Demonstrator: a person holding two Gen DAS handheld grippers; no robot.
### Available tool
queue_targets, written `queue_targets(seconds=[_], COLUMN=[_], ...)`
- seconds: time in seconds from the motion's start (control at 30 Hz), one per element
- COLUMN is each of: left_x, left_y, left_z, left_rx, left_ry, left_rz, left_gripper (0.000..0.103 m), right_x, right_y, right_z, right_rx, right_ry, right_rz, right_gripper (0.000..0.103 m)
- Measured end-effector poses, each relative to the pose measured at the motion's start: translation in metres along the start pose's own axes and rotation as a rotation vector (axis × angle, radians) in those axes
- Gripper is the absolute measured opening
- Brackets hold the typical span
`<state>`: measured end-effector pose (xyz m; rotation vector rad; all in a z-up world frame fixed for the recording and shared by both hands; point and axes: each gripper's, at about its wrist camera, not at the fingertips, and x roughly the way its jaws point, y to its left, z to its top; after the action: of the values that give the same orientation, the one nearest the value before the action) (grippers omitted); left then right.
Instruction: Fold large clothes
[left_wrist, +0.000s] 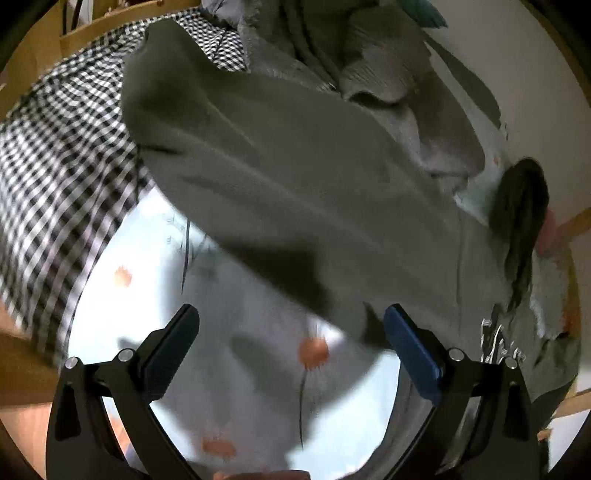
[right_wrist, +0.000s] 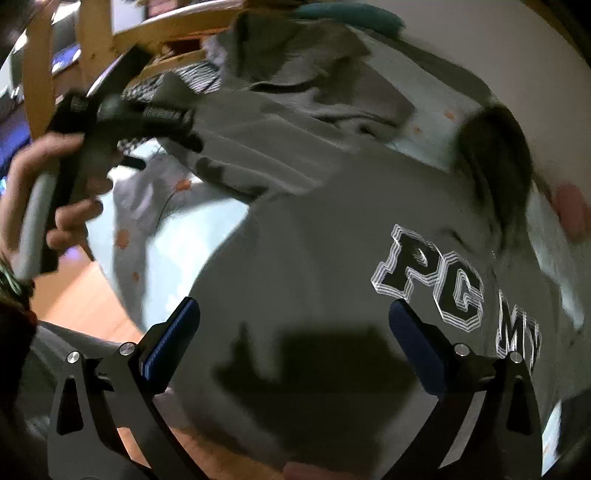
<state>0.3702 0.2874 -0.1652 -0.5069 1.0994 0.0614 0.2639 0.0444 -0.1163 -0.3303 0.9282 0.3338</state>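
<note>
Grey sweatshirt (right_wrist: 314, 258) spread across a pale floral bedsheet (left_wrist: 236, 369), lettered chest at lower right of the right view, one sleeve (left_wrist: 258, 166) stretching to upper left. Left claw (left_wrist: 291, 347) wide open over the sheet, gripping nothing. Right claw (right_wrist: 295, 343) wide open above the body, empty. Checked cloth (left_wrist: 62, 147) at left.

The left black two-finger gripper (left_wrist: 291, 347) is held with its jaws spread wide, nothing gripped. The right black two-finger gripper (right_wrist: 293, 343) is likewise spread, empty. A bare hand (right_wrist: 51, 199), gripping the left tool's handle, is seen at the right view's left edge.
</note>
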Motion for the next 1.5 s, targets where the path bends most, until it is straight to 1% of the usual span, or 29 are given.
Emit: queue_targets(seconds=[0.13,0.23,0.3,0.43,0.57,0.63,0.67,0.7,0.77,0.8,0.83,0.87,0.9,0.93,0.97,1.03,1.1,1.13,1.17,1.2,1.23,1.27,1.3,1.33,1.37,1.4,1.5], left_x=[0.016,0.021,0.019,0.024,0.021,0.023,0.024,0.024,0.024,0.025,0.023,0.024,0.026,0.028,0.03,0.033,0.029,0.027,0.025,0.022,0.02,0.018,0.018,0.02,0.023,0.024,0.022], left_y=[0.005,0.012,0.022,0.052,0.068,0.072,0.073,0.073,0.073,0.072,0.075,0.075,0.075,0.077,0.077,0.077,0.085,0.09,0.095,0.102,0.105,0.111,0.117,0.12,0.123,0.122,0.128], left_z=[0.023,0.04,0.047,0.062,0.072,0.075,0.076,0.077,0.08,0.081,0.081,0.082,0.084,0.086,0.087,0.091,0.09,0.087,0.085,0.082,0.081,0.079,0.078,0.078,0.079,0.08,0.077], left_rx=[-0.021,-0.046,-0.089,-0.196,-0.254,-0.284,-0.294,-0.3,-0.305,-0.312,-0.321,-0.33,-0.338,-0.349,-0.36,-0.374,-0.386,-0.408,-0.423,-0.437,-0.444,-0.451,-0.473,-0.492,-0.507,-0.501,-0.542], left_ry=[-0.012,-0.032,-0.048,-0.057,-0.102,-0.112,-0.116,-0.121,-0.127,-0.133,-0.135,-0.139,-0.142,-0.13,-0.125,-0.129,-0.134,-0.161,-0.206,-0.262,-0.305,-0.361,-0.377,-0.365,-0.321,-0.295,-0.307], left_rz=[-0.071,-0.128,-0.176,-0.316,-0.365,-0.393,-0.399,-0.4,-0.393,-0.388,-0.386,-0.387,-0.387,-0.381,-0.381,-0.382,-0.396,-0.421,-0.455,-0.482,-0.502,-0.538,-0.572,-0.59,-0.622,-0.635,-0.674], left_gripper=[0.098,0.098,0.098,0.098,0.098,0.098,0.098,0.098,0.098,0.098,0.098,0.098,0.098,0.098,0.098,0.098,0.098,0.098,0.098,0.098,0.098,0.098,0.098,0.098,0.098,0.098,0.098], right_x=[0.034,0.065,0.084,0.117,0.135,0.141,0.143,0.144,0.145,0.146,0.146,0.145,0.143,0.14,0.136,0.124,0.104,0.095,0.082,0.075,0.069,0.064,0.057,0.052,0.043,0.039,0.028], right_y=[0.031,0.053,0.063,0.085,0.102,0.111,0.111,0.109,0.099,0.095,0.091,0.087,0.084,0.082,0.08,0.078,0.059,0.05,0.033,0.023,0.014,0.006,0.0,-0.004,-0.008,-0.01,-0.011], right_z=[0.029,0.054,0.069,0.094,0.111,0.113,0.115,0.117,0.119,0.121,0.122,0.121,0.122,0.121,0.119,0.115,0.115,0.115,0.113,0.112,0.11,0.109,0.104,0.099,0.093,0.091,0.082], right_rx=[-0.157,-0.254,-0.289,-0.381,-0.482,-0.57,-0.574,-0.55,-0.45,-0.424,-0.403,-0.38,-0.357,-0.339,-0.338,-0.336,-0.247,-0.199,-0.131,-0.096,-0.074,-0.06,-0.052,-0.05,-0.049,-0.05,-0.078], right_ry=[-0.07,-0.108,-0.102,-0.098,-0.134,-0.161,-0.166,-0.154,-0.113,-0.104,-0.101,-0.089,-0.086,-0.095,-0.117,-0.17,-0.252,-0.287,-0.336,-0.363,-0.38,-0.395,-0.41,-0.415,-0.432,-0.444,-0.44], right_rz=[-0.029,-0.03,-0.021,-0.014,-0.049,-0.058,-0.057,-0.046,-0.007,0.01,0.036,0.105,0.13,0.122,0.102,0.119,0.183,0.214,0.261,0.284,0.294,0.291,0.291,0.303,0.314,0.328,0.346], right_gripper=[0.101,0.101,0.101,0.101,0.101,0.101,0.101,0.101,0.1,0.1,0.094,0.069,0.059,0.038,0.029,0.023,0.022,0.022,0.022,0.022,0.022,0.021,0.021,0.021,0.021,0.021,0.021])
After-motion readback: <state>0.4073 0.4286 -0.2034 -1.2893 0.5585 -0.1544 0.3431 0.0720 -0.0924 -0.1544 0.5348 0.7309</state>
